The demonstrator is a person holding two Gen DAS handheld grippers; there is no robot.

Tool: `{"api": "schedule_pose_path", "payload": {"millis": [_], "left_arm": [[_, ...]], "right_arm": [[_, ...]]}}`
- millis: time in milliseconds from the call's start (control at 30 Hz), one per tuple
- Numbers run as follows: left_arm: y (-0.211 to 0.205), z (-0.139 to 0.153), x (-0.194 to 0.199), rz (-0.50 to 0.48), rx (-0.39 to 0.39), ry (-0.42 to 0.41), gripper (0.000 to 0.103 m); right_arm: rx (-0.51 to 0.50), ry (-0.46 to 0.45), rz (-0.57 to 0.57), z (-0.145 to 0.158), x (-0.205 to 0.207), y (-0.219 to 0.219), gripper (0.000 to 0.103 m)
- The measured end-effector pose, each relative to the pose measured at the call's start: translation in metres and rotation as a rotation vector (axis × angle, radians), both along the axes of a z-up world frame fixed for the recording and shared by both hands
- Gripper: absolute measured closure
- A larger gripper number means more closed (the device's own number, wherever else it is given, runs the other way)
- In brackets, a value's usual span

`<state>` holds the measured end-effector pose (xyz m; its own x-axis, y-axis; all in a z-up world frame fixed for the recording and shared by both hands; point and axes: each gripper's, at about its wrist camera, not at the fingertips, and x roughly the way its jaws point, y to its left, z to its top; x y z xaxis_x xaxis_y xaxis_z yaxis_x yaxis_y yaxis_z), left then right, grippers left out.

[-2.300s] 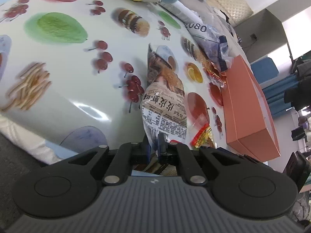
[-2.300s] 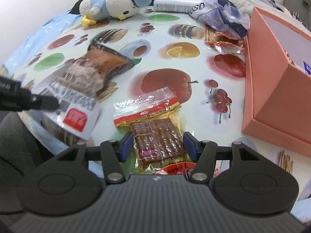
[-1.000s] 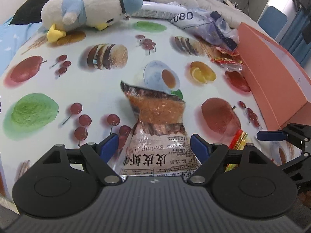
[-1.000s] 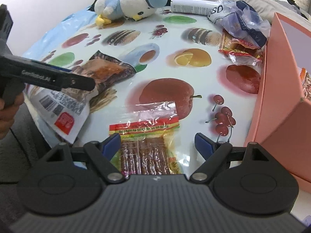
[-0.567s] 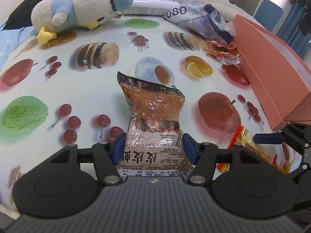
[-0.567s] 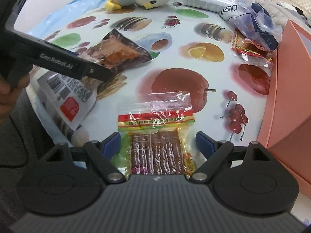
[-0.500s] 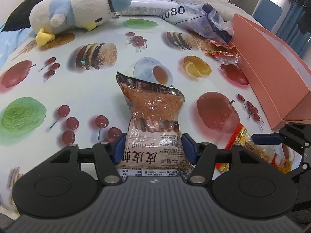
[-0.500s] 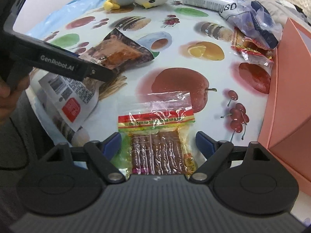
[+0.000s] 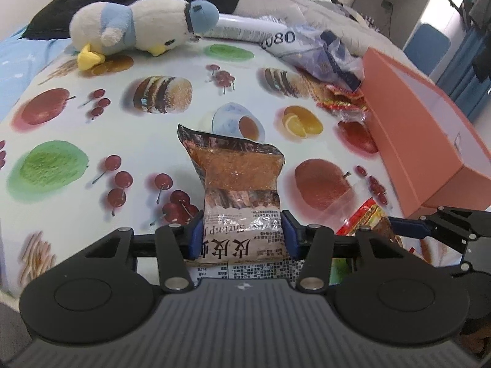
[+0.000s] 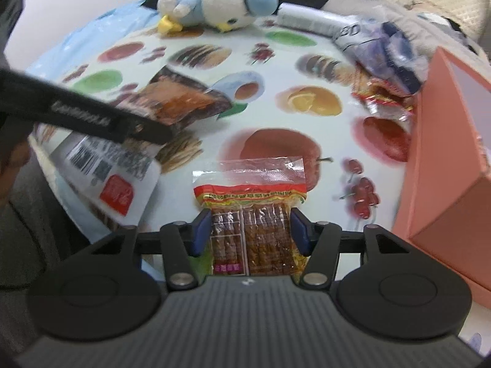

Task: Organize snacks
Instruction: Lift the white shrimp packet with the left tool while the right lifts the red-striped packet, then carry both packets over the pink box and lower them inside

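**Crinkly foil and clear plastic: both packets now bracketed**

Left wrist view: your left gripper (image 9: 242, 234) has narrowed since a second ago, when its blue pads stood well clear of the shrimp snack bag (image 9: 237, 184). Now the pads touch the bag's two side edges, and the bag runs straight ahead from between them over the fruit-print tablecloth (image 9: 76, 122). You are pinching its near end, though I cannot tell how firmly. Far ahead and to the right sits the orange box (image 9: 423, 141), with a red wrapper pile (image 9: 343, 101) at its far corner. The plush penguin (image 9: 138, 27) lies far ahead to the left.

Right wrist view: your right gripper (image 10: 250, 231) has closed in the same way. Its pads were spread wide half a second ago; they now press against the sides of the clear packet of brown sticks (image 10: 250, 208), which lies directly ahead, its red-and-yellow header pointing away. The orange box (image 10: 451, 153) stands close on the right.

By my reading, both grasps are nearly set, so the next step is lifting each packet toward the box. Thin film may slip or buckle under a side squeeze.
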<state>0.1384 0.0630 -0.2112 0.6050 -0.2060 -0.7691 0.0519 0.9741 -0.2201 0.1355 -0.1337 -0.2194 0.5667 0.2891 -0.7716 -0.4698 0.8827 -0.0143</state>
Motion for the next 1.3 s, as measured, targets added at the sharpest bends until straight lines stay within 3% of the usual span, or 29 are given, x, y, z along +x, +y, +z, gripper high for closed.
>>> {"api": "schedule_pose_path", "payload": {"millis": [633,933,1300], "left_arm": [[-0.035,0.091,-0.071,0.001,-0.054,-0.129,0.047],[-0.068,0.122,-0.088,-0.074,-0.076,-0.17,0.047],[-0.124,0.133,-0.086,-0.212,-0.12,-0.171,0.047]], "right_arm": [[0.159,-0.176,-0.223,0.085,-0.057,-0.055,0.046],[0.217,-0.251,-0.311,0.12,-0.089,-0.078,0.046],[0.235,-0.298,-0.452,0.137,-0.118,-0.12,0.046]]}}
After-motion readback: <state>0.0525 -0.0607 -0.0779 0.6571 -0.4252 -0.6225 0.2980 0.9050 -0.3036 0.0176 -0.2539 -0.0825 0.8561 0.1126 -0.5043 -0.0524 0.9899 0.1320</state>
